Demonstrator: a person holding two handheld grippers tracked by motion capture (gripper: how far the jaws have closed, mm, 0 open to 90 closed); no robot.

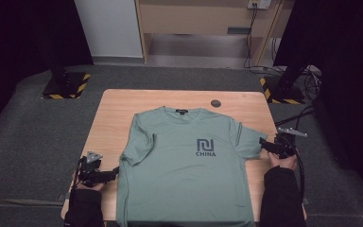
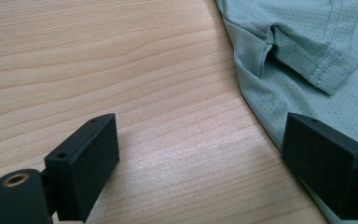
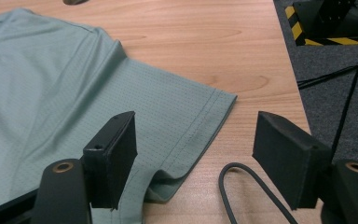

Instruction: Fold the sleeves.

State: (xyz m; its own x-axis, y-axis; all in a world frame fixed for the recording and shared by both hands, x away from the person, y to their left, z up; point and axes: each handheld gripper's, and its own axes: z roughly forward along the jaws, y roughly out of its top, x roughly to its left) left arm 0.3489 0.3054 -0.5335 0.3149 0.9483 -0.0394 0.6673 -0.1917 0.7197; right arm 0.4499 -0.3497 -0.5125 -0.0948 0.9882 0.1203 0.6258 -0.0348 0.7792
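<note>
A grey-green T-shirt [image 1: 184, 161] with a dark "CHINA" print lies flat, front up, on the wooden table [image 1: 118, 109]. My left gripper [image 1: 116, 170] sits low at the shirt's left edge, below the folded-in left sleeve. In the left gripper view the left gripper [image 2: 200, 154] is open: one jaw is over bare wood, the other over the T-shirt [image 2: 307, 56] edge. My right gripper [image 1: 263, 142] is at the right sleeve's end. In the right gripper view the right gripper [image 3: 196, 154] stands open, with the sleeve hem of the T-shirt [image 3: 74, 84] lying between the jaws, one jaw above the cloth.
A small dark round object [image 1: 215, 102] rests on the table beyond the collar. A black cable loop [image 3: 242, 186] lies on the wood by the right jaw. Stands with yellow-black striped bases [image 1: 66, 85] [image 1: 283, 90] flank the table on grey carpet, with cables at the right.
</note>
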